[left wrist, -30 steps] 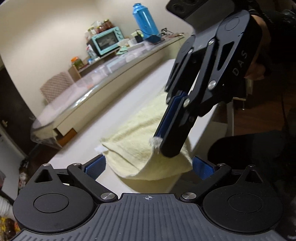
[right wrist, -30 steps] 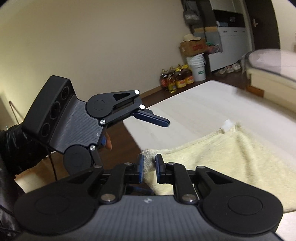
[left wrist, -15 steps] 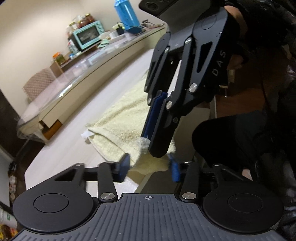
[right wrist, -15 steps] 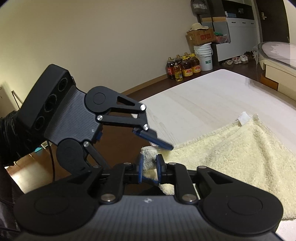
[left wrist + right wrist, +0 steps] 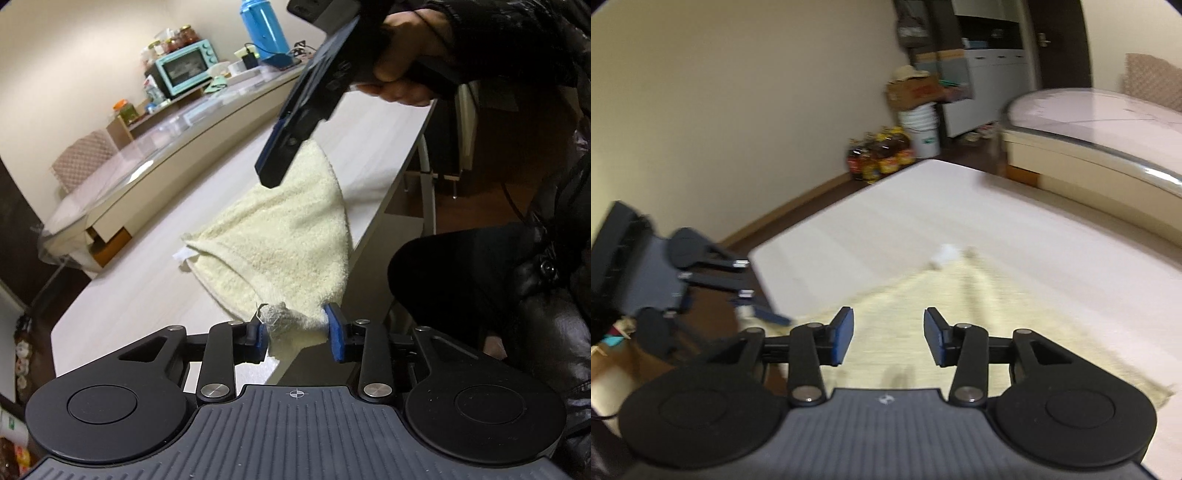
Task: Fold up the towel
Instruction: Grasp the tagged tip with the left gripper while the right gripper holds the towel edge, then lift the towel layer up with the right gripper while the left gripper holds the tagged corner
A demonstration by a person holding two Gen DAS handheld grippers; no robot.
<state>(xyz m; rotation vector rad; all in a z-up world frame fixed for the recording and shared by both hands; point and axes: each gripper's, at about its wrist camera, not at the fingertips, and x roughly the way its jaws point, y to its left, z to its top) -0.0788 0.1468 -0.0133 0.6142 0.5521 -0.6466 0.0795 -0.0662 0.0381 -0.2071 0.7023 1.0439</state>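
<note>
Overhanging table point(image 5: 147, 295) edge, towel point(image 5: 295, 243) corner between opening left tool point(image 5: 297, 334) pads.

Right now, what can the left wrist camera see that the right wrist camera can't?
Only left wrist: a teal oven, a blue flask and the hand holding the right gripper. Only right wrist: oil bottles and a white bucket. Both: the yellow towel on the white table, its corner between the opening jaws of the left gripper, and the right gripper's opening jaws empty.
</note>
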